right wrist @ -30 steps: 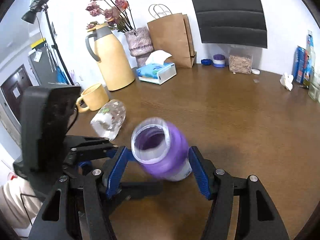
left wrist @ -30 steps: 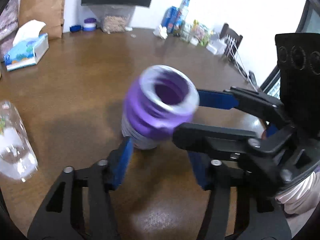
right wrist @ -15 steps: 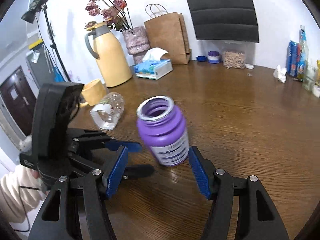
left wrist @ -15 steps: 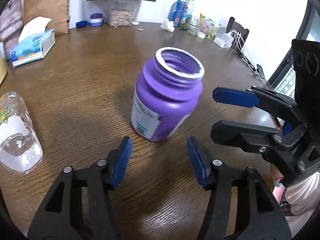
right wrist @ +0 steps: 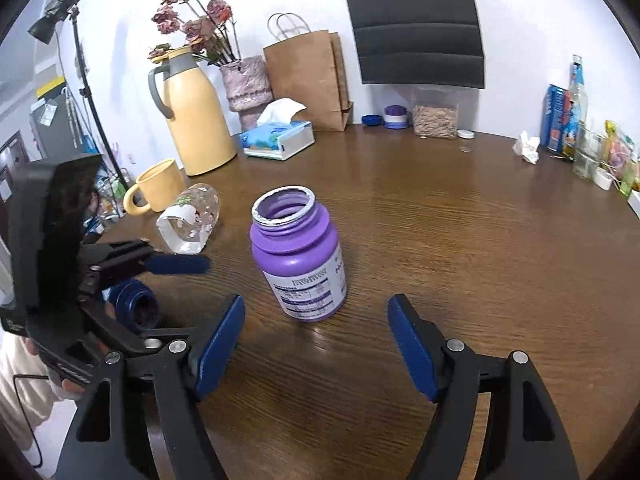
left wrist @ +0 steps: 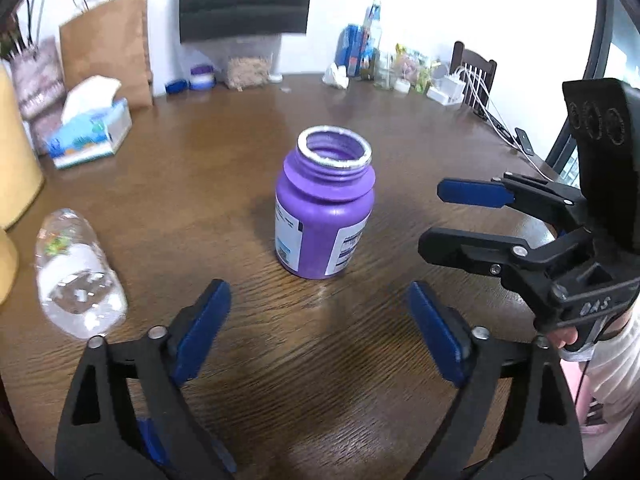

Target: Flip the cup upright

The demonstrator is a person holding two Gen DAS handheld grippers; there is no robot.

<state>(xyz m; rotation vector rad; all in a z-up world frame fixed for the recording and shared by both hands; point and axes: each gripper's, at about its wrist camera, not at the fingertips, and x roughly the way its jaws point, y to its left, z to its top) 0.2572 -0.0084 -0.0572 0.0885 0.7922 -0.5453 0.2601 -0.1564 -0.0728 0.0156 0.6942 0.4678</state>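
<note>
A purple jar-shaped cup (left wrist: 324,216) with a white label stands upright on the brown table (left wrist: 400,152), its open mouth facing up. My left gripper (left wrist: 316,300) is open, a short way in front of the cup and not touching it. My right gripper (right wrist: 316,312) is open too, with the cup (right wrist: 298,268) just beyond its blue pads and free of them. Each gripper shows in the other's view: the right gripper (left wrist: 436,218) to the cup's right, the left gripper (right wrist: 196,296) to its left.
A clear glass (left wrist: 76,292) (right wrist: 190,222) lies on its side left of the cup. A dark blue lid-like object (right wrist: 136,304) lies near the left gripper. A yellow mug (right wrist: 156,192), yellow jug (right wrist: 196,120), tissue box (right wrist: 280,142) and paper bag (right wrist: 312,76) stand behind. Bottles and clutter (right wrist: 576,120) line the far right edge.
A second ago the purple cup was tilted between the right gripper's pads. It now stands upright and free, and both grippers have widened and drawn back from it.
</note>
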